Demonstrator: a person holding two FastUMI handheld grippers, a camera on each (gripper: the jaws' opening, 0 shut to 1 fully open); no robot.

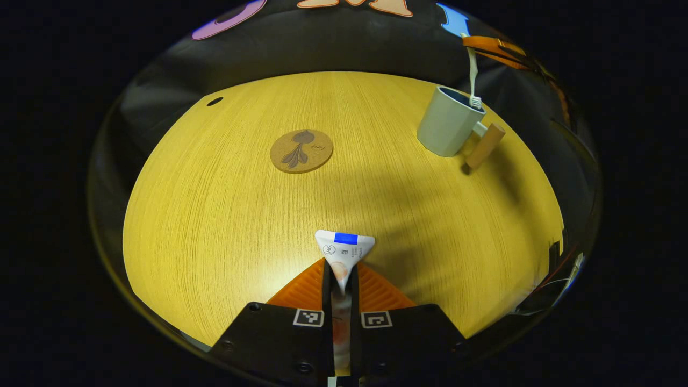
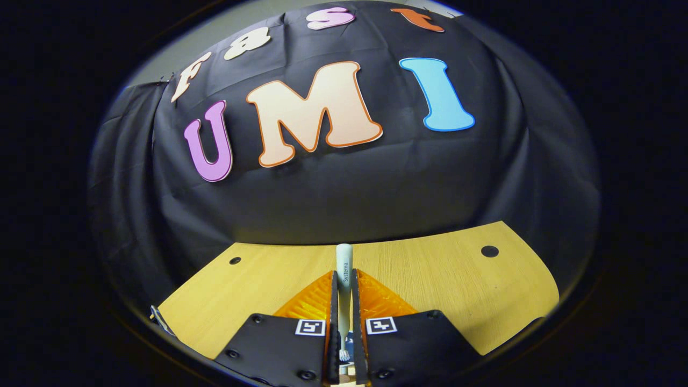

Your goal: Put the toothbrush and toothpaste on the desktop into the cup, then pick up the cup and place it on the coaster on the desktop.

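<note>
My left gripper (image 1: 341,271) is shut on a white toothpaste tube (image 1: 344,247), whose flat end sticks out ahead of the fingers above the table. A pale cup (image 1: 447,122) with a wooden handle stands at the far right. Over it hangs the white toothbrush (image 1: 473,70), bristles down at the cup's rim, gripped from above by my right gripper (image 1: 486,45). In the right gripper view, that gripper (image 2: 344,279) is shut on the toothbrush (image 2: 344,263), handle end pointing away. A round cork coaster (image 1: 301,151) lies mid-table, left of the cup.
The wooden table (image 1: 215,215) has a small cable hole (image 1: 214,101) at its far left and two holes (image 2: 489,251) near its back edge. The black cloth wall (image 2: 344,183) stands close behind the table.
</note>
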